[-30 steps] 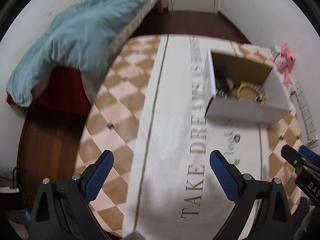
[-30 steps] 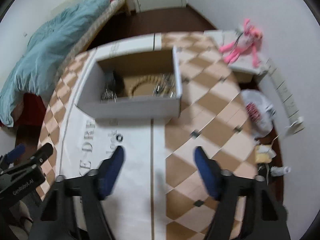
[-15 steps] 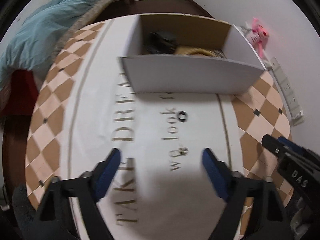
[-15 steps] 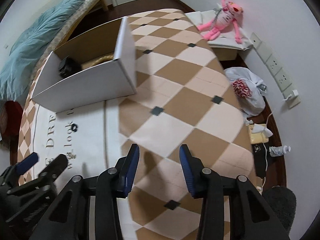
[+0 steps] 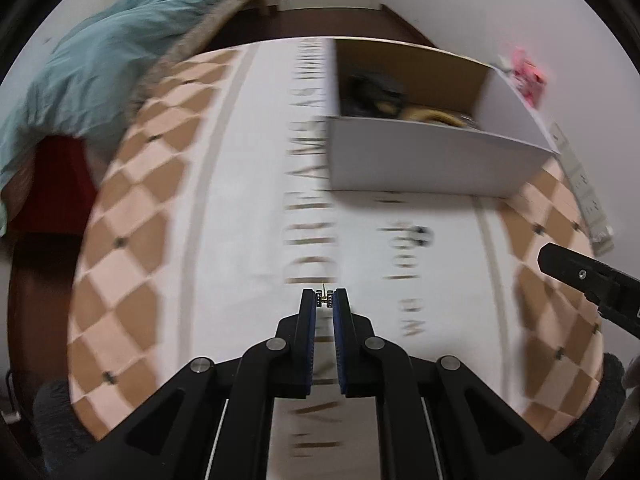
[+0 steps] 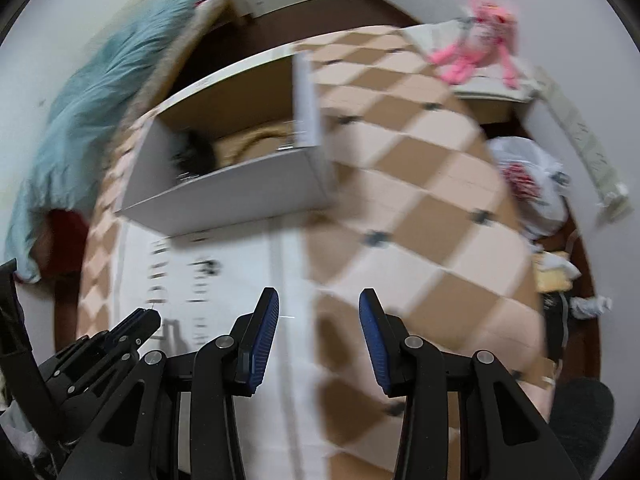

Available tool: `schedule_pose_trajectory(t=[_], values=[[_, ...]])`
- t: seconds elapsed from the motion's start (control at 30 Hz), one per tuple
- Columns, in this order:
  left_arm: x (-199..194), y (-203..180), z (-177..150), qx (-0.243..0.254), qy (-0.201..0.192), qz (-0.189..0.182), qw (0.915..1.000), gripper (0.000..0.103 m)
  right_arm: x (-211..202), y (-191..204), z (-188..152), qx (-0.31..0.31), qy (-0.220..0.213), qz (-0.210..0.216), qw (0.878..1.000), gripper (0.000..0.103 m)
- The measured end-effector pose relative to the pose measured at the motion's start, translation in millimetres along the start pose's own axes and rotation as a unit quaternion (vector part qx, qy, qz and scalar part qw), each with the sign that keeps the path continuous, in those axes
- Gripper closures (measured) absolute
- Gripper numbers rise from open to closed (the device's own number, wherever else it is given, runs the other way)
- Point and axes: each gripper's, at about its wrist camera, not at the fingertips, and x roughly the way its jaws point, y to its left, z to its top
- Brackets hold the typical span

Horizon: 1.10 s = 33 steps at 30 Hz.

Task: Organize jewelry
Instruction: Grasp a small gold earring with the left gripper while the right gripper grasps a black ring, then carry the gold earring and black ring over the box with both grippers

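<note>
Pinching 1 small earring (image 5: 324, 299) at the very tips of the left claw (image 5: 325, 300), short of the box (image 5: 420, 160), likely for dropping inside. Hovering with the right claw (image 6: 319, 312) spread and empty. Blurring the box's contents and the dark ring (image 5: 420, 235) before the box.

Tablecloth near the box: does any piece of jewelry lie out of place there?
Yes. A small dark ring lies loose on the tablecloth, in front of the box and not inside it. The left gripper pinches another small piece.
</note>
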Motion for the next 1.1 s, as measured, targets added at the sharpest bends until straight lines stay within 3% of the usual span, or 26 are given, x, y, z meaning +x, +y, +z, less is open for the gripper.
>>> schedule_pose_trajectory(t=[0.17, 0.4, 0.5, 0.53, 0.8, 1.1], values=[[4, 46, -6, -0.039, 0.009, 0.033, 0.9986, 0.097, 34, 56, 3, -0.059, 0.003, -0.013, 0.998, 0.059], [5, 70, -10, -0.061, 0.008, 0.049, 0.9969, 0.097, 64, 95, 2, -0.117, -0.008, -0.07, 0.991, 0.059], [5, 74, -11, -0.064, 0.009, 0.049, 0.9967, 0.097, 65, 105, -2, -0.145, -0.025, -0.089, 0.985, 0.09], [7, 75, -9, -0.065, 0.01, 0.048, 0.9967, 0.097, 64, 106, -4, -0.149, -0.026, -0.089, 0.984, 0.09], [-15, 62, -2, -0.06, -0.004, 0.016, 0.9981, 0.097, 28, 70, -3, -0.099, -0.031, -0.043, 0.994, 0.09], [-63, 19, 56, -0.035, -0.044, -0.079, 0.9953, 0.097, -55, 22, 34, -0.03, -0.078, 0.016, 0.996, 0.09]])
